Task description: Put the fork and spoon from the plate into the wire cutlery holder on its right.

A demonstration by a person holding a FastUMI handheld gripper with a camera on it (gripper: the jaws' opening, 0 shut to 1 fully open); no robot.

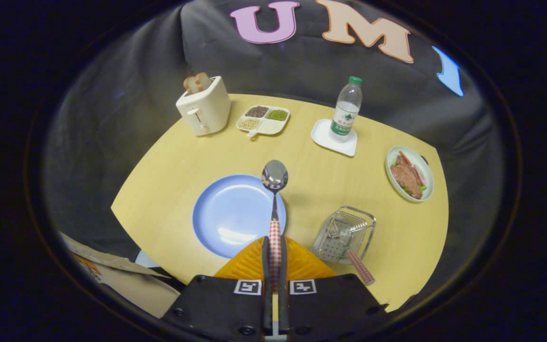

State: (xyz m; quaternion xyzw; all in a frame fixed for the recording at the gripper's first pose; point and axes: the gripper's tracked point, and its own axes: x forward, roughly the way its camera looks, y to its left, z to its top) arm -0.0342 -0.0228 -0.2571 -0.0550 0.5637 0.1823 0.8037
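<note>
2 fingers of the gripper [274, 256] are pressed together on the checked handle of the spoon [274, 190], whose bowl points ahead above the far edge of the blue plate [228, 213]. Right of the plate sits the wire holder [344, 232] with the fork [356, 259] already in it, handle sticking out. Beyond stand a toaster [203, 107], a 4-part tray [264, 119] and a bottle [346, 111]; its green label is too small to read. A food dish [409, 173] lies far right.
</note>
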